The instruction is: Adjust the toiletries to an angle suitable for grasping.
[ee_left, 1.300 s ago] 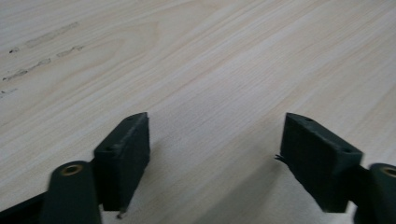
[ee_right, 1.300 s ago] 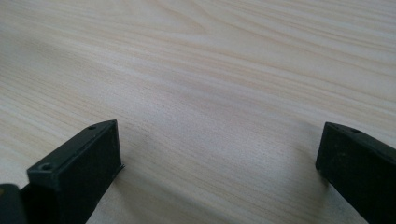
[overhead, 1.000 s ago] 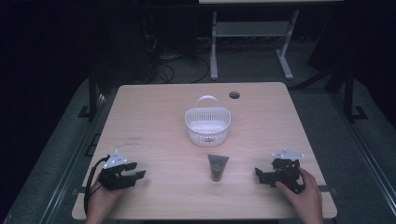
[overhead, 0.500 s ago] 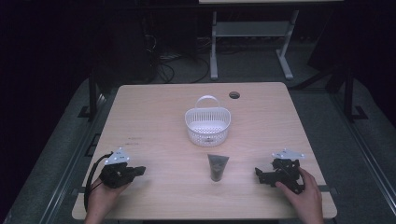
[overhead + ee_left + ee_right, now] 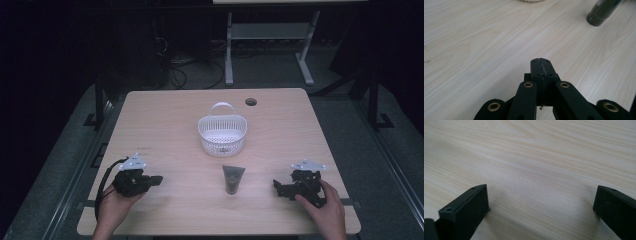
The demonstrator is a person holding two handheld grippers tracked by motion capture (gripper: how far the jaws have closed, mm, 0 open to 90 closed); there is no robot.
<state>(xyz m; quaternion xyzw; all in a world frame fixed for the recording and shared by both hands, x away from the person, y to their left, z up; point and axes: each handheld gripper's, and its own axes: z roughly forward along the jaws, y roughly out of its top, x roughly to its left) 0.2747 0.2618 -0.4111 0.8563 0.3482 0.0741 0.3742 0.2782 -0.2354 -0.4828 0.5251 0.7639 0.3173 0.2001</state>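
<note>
sitting near the middle of the light wooden table (image 5: 165, 120), a white plastic basket (image 5: 222, 133) with a thin looped handle serves as the landmark; it is perforated along its wall, and from the high view its inside looks bare. just in front of the basket, toward the person, a dark tube (image 5: 233, 178) lies on the tabletop, its wide flat end nearer the basket and its narrow cap end nearer the table's front edge. in front of the basket and well off to its left, the left gripper (image 5: 156, 179) rests on the table in the person's left hand (image 5: 116, 200), its jaws pressed together with nothing between them; the left gripper view shows the two black jaws meeting in a closed seam over bare wood, with the tube's dark cap end (image 5: 602, 13) at the upper right. in front of the basket and well off to its right, the right gripper (image 5: 276, 186) lies under the person's right hand (image 5: 326, 209); the right gripper view shows its jaws spread wide apart, holding nothing, over plain wood grain. behind the basket, toward the far right, a small round hole (image 5: 251, 102) is set in the tabletop.
</note>
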